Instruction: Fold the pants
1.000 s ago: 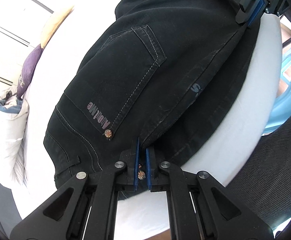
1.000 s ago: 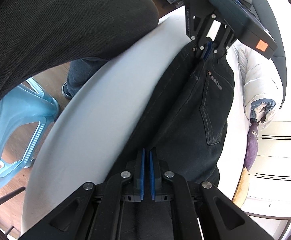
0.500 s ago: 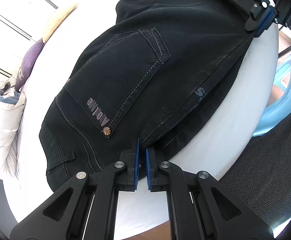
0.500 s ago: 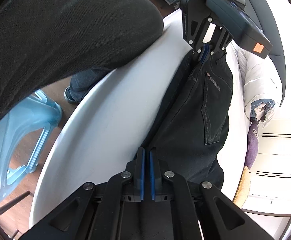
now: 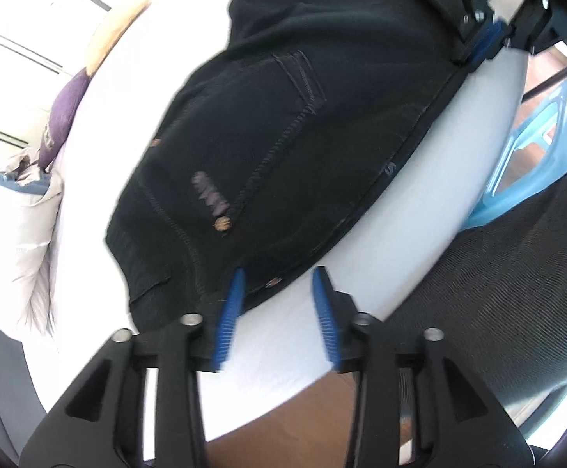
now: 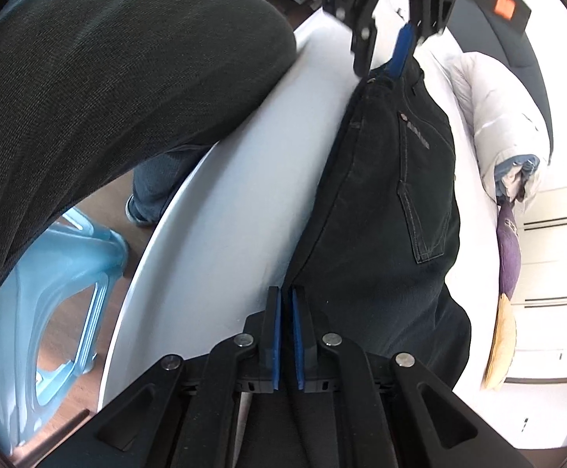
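Black jeans [image 5: 291, 148] lie folded lengthwise on a white bed [image 5: 420, 241], back pocket up. My left gripper [image 5: 279, 279] is open at the waistband end, its blue pads apart, the waistband edge lying just beyond them. My right gripper [image 6: 286, 296] is shut on the jeans' near edge [image 6: 381, 210] at the leg side. In the right wrist view the left gripper [image 6: 394, 54] hovers open at the far waistband. In the left wrist view the right gripper [image 5: 486, 39] clamps the fabric at top right.
A white padded jacket [image 6: 505, 124], a purple cushion [image 6: 509, 249] and a tan cushion [image 6: 502, 343] lie along the bed's far side. A light blue plastic stool [image 6: 49, 304] stands on the wood floor beside the bed. The person's dark-clothed body [image 6: 108, 78] is close by.
My left gripper has opened and let go of the waistband, which now rests on the bed. The right gripper stays shut on the jeans.
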A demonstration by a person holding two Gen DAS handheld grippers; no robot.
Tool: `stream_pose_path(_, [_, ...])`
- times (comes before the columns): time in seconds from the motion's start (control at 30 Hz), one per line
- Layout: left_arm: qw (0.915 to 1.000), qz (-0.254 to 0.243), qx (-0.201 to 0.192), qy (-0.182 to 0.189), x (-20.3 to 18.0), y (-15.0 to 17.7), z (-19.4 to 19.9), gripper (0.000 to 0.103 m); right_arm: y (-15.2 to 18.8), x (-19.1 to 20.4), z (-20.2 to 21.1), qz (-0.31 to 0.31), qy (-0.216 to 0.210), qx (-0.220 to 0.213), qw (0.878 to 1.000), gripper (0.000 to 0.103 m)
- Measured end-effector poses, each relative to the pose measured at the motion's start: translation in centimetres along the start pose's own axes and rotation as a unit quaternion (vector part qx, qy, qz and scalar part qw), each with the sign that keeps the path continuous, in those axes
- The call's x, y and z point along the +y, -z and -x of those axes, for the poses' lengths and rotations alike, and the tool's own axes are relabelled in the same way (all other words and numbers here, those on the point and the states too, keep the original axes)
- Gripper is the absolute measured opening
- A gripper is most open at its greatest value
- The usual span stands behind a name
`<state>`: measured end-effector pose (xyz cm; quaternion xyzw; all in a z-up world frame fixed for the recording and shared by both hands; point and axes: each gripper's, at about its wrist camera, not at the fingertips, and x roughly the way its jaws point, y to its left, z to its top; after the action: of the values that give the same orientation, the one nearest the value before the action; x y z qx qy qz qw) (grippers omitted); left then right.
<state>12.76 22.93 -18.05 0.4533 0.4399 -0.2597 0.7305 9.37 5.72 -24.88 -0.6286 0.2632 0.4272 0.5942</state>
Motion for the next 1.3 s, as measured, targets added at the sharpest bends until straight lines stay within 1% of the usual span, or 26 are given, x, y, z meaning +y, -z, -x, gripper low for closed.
stream_pose_path(0.03, [1.0,0.004,-0.005,0.001,0.7,-0.2,0.6,0.052,0.0,0.0,0.0,-0.006,0.001,-0.001,1.0,0.008])
stream_pose_path(0.1, [0.9994,0.028,-0.018,-0.01,1.6,-0.9,1.5,0.052,0.2,0.0,0.0,-0.016,0.001,-0.002,1.0,0.008])
stream_pose_path(0.2, [0.9952,0.079,-0.056,0.012,3.0,-3.0,2.1,0.052,0.1,0.1,0.0,-0.021,0.007,-0.002,1.0,0.008])
stream_pose_path(0.27, [0.9929,0.095,-0.071,0.007,3.3,-5.2,1.1,0.052,0.2,0.1,0.1,-0.028,0.01,-0.002,1.0,0.008])
stream_pose_path(0.37, [0.9888,0.129,-0.071,0.023,3.0,-8.1,-2.0,0.052,0.4,-0.1,0.3,-0.052,0.016,-0.005,0.998,0.012])
stream_pose_path(0.4, [0.9875,0.144,-0.05,0.041,3.0,-8.6,-4.2,0.052,0.5,-0.2,0.4,-0.064,0.017,-0.005,0.998,0.018])
stream_pose_path(0.43, [0.9875,0.147,-0.036,0.045,2.4,-8.7,-5.6,0.052,0.8,-0.4,0.6,-0.079,0.017,-0.004,0.997,0.024])
stream_pose_path(0.47, [0.9859,0.156,-0.037,0.049,2.3,-8.5,-6.7,0.052,1.1,-0.5,0.9,-0.092,0.017,-0.003,0.996,0.03])
stream_pose_path(0.5, [0.9781,0.191,-0.048,0.068,3.2,-8.1,-6.9,0.052,1.5,-0.7,1.3,-0.107,0.016,-0.004,0.994,0.044])
stream_pose_path(0.53, [0.9728,0.211,-0.045,0.085,3.8,-7.8,-6.9,0.052,2.1,-0.9,1.7,-0.127,0.012,-0.006,0.992,0.057])
stream_pose_path(0.57, [0.9696,0.219,-0.037,0.102,4.5,-7.6,-6.6,0.052,2.7,-1.1,2.3,-0.15,0.003,-0.009,0.989,0.061])
stream_pose_path(0.6, [0.9729,0.206,-0.029,0.101,4.7,-7.7,-6.3,0.052,3.3,-1.3,2.7,-0.17,-0.004,-0.011,0.985,0.064])
stream_pose_path(0.67, [0.9753,0.207,-0.03,0.07,5.5,-8.0,-5.2,0.052,4.6,-1.9,3.7,-0.226,-0.016,-0.017,0.974,0.064])
stream_pose_path(0.7, [0.9699,0.229,-0.047,0.069,6.4,-8.4,-4.3,0.052,5.5,-2.5,4.2,-0.264,-0.026,-0.022,0.964,0.064])
stream_pose_path(0.77, [0.9555,0.272,-0.088,0.073,8.0,-9.8,-2.9,0.052,7.4,-4.0,5.0,-0.346,-0.05,-0.037,0.936,0.064])
stream_pose_path(0.8, [0.9533,0.279,-0.094,0.067,8.4,-10.6,-2.8,0.052,8.7,-5.1,5.4,-0.393,-0.062,-0.045,0.916,0.063])
stream_pose_path(0.83, [0.9533,0.281,-0.095,0.059,8.5,-11.6,-3.0,0.052,10.3,-6.4,5.8,-0.443,-0.067,-0.051,0.892,0.064])
stream_pose_path(0.87, [0.9551,0.278,-0.088,0.052,8.2,-12.8,-3.7,0.052,12.2,-7.8,6.0,-0.491,-0.065,-0.054,0.867,0.064])
stream_pose_path(0.9, [0.9567,0.276,-0.078,0.052,7.7,-13.9,-4.6,0.052,14.5,-9.5,6.2,-0.544,-0.058,-0.057,0.835,0.064])
stream_pose_path(0.93, [0.957,0.275,-0.066,0.065,7.1,-15.0,-5.8,0.052,16.6,-10.8,6.3,-0.585,-0.052,-0.057,0.807,0.064])
stream_pose_path(1.0, [0.9574,0.269,-0.039,0.097,5.8,-16.6,-8.1,0.051,21.6,-13.8,6.4,-0.665,-0.038,-0.051,0.744,0.064])
stream_pose_path(1.07, [0.9612,0.26,-0.022,0.088,4.5,-17.5,-9.5,0.049,26.1,-16.3,6.4,-0.725,-0.024,-0.041,0.687,0.064])
stream_pose_path(1.13, [0.9554,0.277,-0.021,0.102,4.3,-17.2,-9.5,0.049,29.4,-18.6,5.9,-0.766,-0.022,-0.033,0.642,0.069])
stream_pose_path(1.17, [0.9515,0.285,-0.022,0.115,4.7,-16.9,-9.7,0.049,30.3,-19.5,5.6,-0.776,-0.022,-0.032,0.629,0.07])
stream_pose_path(1.27, [0.9547,0.274,-0.022,0.113,4.8,-17.1,-9.8,0.05,32.0,-21.8,3.8,-0.803,-0.038,-0.049,0.592,0.073])
stream_pose_path(1.3, [0.9549,0.274,-0.021,0.112,5.0,-17.0,-9.8,0.05,32.2,-22.4,2.9,-0.811,-0.04,-0.043,0.581,0.078])
